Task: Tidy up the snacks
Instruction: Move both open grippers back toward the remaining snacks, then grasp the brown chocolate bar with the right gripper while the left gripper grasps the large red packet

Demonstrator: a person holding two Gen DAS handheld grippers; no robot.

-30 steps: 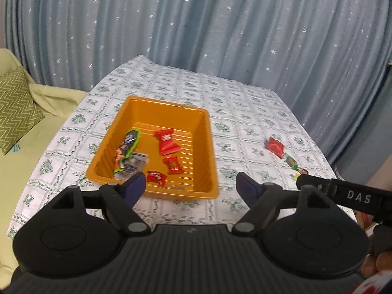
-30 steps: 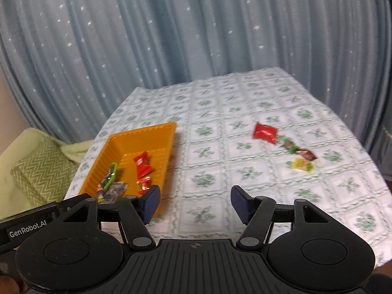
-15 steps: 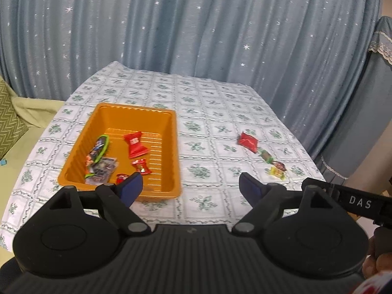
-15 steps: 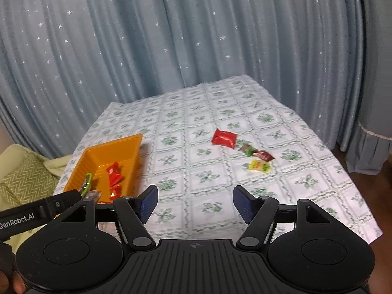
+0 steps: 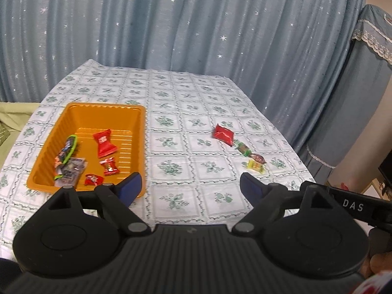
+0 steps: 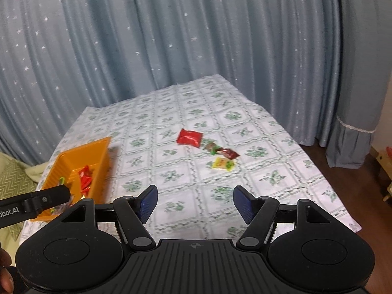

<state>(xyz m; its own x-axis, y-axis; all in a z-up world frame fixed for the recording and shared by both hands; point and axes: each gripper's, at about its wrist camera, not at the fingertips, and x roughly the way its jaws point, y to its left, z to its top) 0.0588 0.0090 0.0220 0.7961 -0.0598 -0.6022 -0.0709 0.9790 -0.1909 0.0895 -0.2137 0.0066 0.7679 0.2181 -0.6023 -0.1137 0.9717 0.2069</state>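
Note:
An orange tray point(image 5: 80, 112) point(image 6: 98, 152) on the left of the table holds several snack packets, among them a red one point(image 5: 104, 143) and a green-edged one point(image 5: 67, 150). On the cloth to the right lie a red packet point(image 5: 223, 134) point(image 6: 189, 137), a brown-green candy point(image 5: 243, 148) point(image 6: 211, 147), a dark red candy point(image 5: 258, 158) point(image 6: 229, 153) and a yellow candy point(image 5: 256, 166) point(image 6: 222, 164). My left gripper point(image 5: 191, 186) is open and empty above the table's near edge. My right gripper point(image 6: 195, 198) is open and empty, well short of the loose snacks.
The table has a white cloth with a green floral pattern point(image 5: 186, 122). Blue starred curtains point(image 5: 196, 24) hang behind it. A green sofa with a cushion point(image 6: 12, 183) stands at the left. Wooden floor point(image 6: 343, 166) lies off the table's right edge.
Both grippers have swung to the right and pulled back, so the tray has shifted left in both views and the loose snacks sit nearer the centre. Both grippers stay open.

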